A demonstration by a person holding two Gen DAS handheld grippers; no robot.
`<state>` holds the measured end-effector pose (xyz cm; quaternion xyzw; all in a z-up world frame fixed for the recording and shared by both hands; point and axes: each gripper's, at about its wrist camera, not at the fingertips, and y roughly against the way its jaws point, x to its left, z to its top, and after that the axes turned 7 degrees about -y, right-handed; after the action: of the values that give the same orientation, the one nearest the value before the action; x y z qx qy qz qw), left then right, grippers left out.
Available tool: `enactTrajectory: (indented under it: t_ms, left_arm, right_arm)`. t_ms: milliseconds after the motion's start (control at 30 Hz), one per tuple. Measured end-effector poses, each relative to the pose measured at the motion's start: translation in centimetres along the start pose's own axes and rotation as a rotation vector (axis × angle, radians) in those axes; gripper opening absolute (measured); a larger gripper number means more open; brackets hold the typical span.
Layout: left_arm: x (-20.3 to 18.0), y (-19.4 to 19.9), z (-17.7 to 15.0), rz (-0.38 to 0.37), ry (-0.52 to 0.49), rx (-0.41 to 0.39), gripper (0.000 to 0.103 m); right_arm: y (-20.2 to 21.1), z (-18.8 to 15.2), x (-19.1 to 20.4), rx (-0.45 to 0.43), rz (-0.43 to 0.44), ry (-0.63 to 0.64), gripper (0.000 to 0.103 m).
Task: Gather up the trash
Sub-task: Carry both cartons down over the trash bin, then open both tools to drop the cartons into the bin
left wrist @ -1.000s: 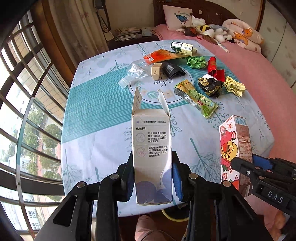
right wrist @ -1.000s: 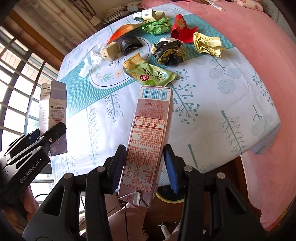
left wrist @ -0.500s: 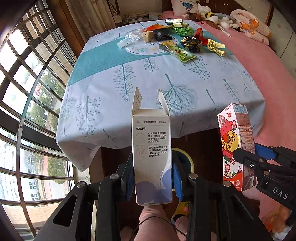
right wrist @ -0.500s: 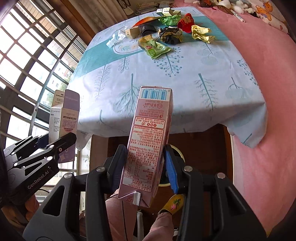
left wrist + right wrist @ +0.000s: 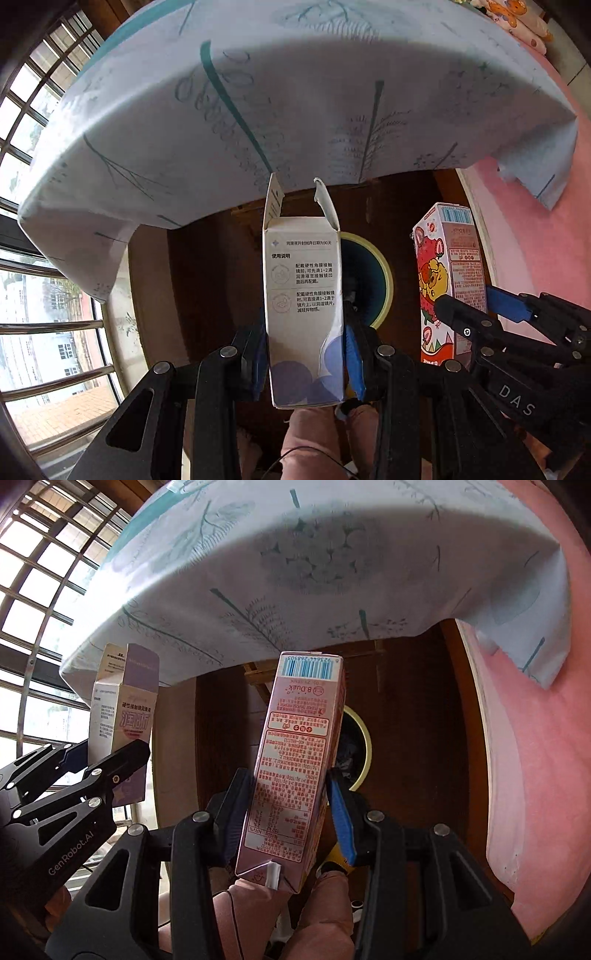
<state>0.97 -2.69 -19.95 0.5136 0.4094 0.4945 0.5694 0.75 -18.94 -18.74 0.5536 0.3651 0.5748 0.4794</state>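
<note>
At the centre of the left wrist view my left gripper (image 5: 304,354) is clamped on a white carton (image 5: 303,314) printed with small text, its blue pads pressed against both sides near the purple-patterned base; its top flaps stand open, pointing toward the upper middle of the frame; behind it, just right of centre, a round bin (image 5: 380,284) with a pale yellow rim and dark inside sits on the dark brown floor (image 5: 207,280); the carton covers the bin's left part. At the right of that frame my right gripper (image 5: 469,314) holds a pink juice carton (image 5: 447,266) with a cartoon strawberry figure; the two cartons stand apart. Across the upper half hangs the edge of a tablecloth (image 5: 295,92), white and teal with leaf prints; a barred window (image 5: 48,314) fills the left edge; pink bedding (image 5: 535,240) fills the right.

Centre of the right wrist view shows the same juice carton (image 5: 295,775), tilted slightly, barcode end toward the upper middle, squeezed between the right gripper's (image 5: 286,827) blue pads; the bin's yellow rim (image 5: 364,749) peeks out just right of it. At lower left the left gripper (image 5: 110,757) grips the white carton (image 5: 122,720), here showing a lilac face. Along the bottom of both frames I see a person's legs (image 5: 325,915) in pink trousers.
</note>
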Motion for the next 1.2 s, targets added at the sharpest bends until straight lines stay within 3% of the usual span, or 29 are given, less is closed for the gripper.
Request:
enactTrajectory:
  t_ms: [267, 467, 667, 733, 767, 900, 1033, 1200]
  left_arm:
    - [-1.0, -11.5, -0.2, -0.056, 0.028, 0.079, 0.035]
    - [-2.8, -16.7, -0.8, -0.059, -0.009, 0.104, 0.035]
    - [-2.8, -18.9, -1.3, -0.045, 0.023, 0.103, 0.038]
    - [-2.5, -19.2, -1.5, -0.052, 0.042, 0.106, 0.049]
    - [-2.2, -19.4, -1.5, -0.050, 0.046, 0.106, 0.063]
    - [-0.9, -19.7, -1.3, -0.038, 0.063, 0.092, 0.075]
    - [0.0, -18.9, -1.3, -0.042, 0.090, 0.053, 0.075]
    - [0.0, -17.3, -0.9, -0.011, 0.077, -0.005, 0.076]
  right_arm:
    - [-11.0, -0.6, -3.3, 0.056, -0.032, -0.054, 0.039]
    - [-17.5, -1.2, -5.5, 0.098, -0.054, -0.044, 0.040]
    - [-21.2, -1.8, -6.6, 0.125, -0.056, -0.040, 0.040]
    - [-21.9, -1.7, -6.7, 0.127, -0.047, -0.051, 0.041]
    - [-22.3, -1.6, -6.9, 0.128, -0.042, -0.055, 0.041]
    - [-23.0, -1.3, -7.5, 0.132, -0.044, -0.077, 0.045]
    - [-22.8, -1.1, -7.7, 0.109, -0.042, -0.095, 0.059]
    - [-21.8, -1.0, -7.2, 0.064, -0.046, -0.080, 0.059]
